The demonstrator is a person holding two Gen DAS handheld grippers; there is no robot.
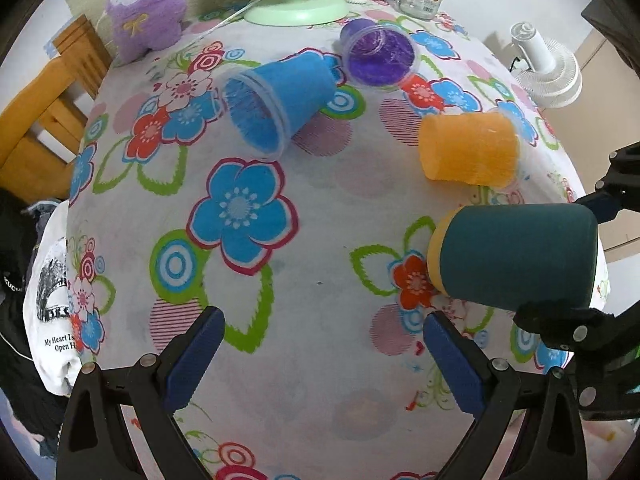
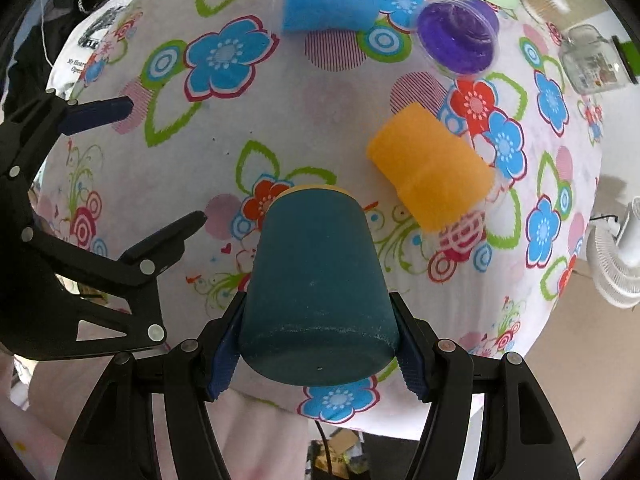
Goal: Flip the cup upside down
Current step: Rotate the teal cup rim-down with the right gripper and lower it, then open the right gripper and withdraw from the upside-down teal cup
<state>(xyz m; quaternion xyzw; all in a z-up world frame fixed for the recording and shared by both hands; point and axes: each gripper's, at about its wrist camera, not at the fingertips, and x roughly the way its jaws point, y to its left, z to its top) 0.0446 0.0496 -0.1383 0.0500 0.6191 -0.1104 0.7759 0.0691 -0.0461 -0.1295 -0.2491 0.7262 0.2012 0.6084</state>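
teal cup [image 2: 320,300] between right fingers [image 2: 224,354]

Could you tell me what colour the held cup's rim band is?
Yellow, on a dark teal cup; clearest in the left wrist view.

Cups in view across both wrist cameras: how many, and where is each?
4. The dark teal cup is held in the right tongs. The orange cup, blue cup and purple cup lie on their sides on the floral tablecloth. None seems hidden.
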